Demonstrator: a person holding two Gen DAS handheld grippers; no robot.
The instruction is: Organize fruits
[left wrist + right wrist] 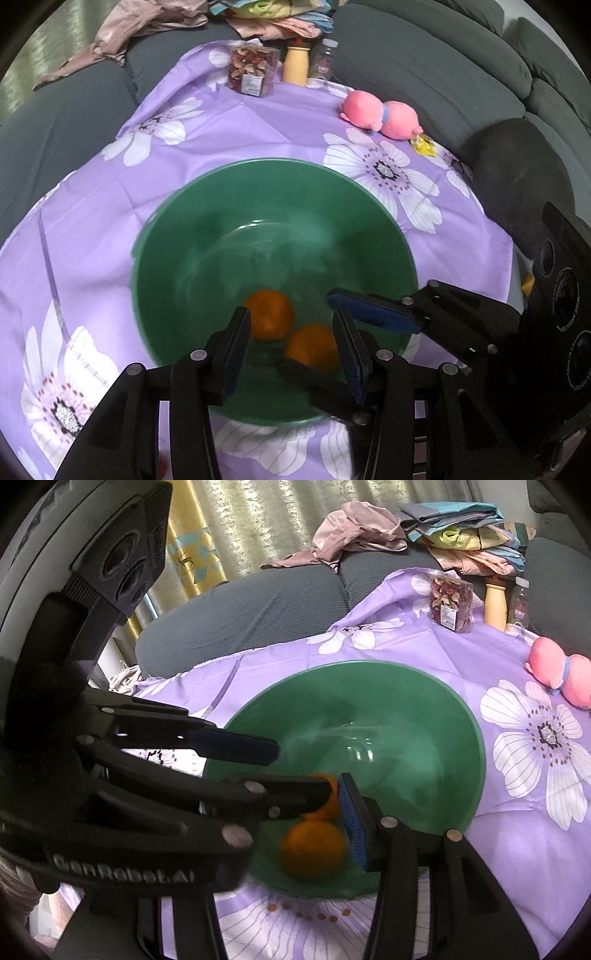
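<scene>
A green bowl [273, 164] [369, 663] stands on a purple flowered cloth [92, 229]. Two oranges lie in its bottom, touching. My left gripper [291, 314] [304, 770] hangs over them, open; the left orange [269, 314] [330, 799] sits below its left fingertip, not pressed by either pad. My right gripper [306, 823] [304, 330] reaches in from the right, open, its fingers either side of the blurred right orange [314, 350] [314, 849]. In the right wrist view the left gripper hides its left finger; its blue-padded right finger [352, 819] shows beside the orange.
At the cloth's far edge stand a clear box of dried snacks [253, 70], a yellow bottle [295, 64] and a clear bottle [323, 59]. A pink plush toy [380, 116] lies far right. Grey sofa cushions [424, 74] with piled clothes [147, 22] surround the cloth.
</scene>
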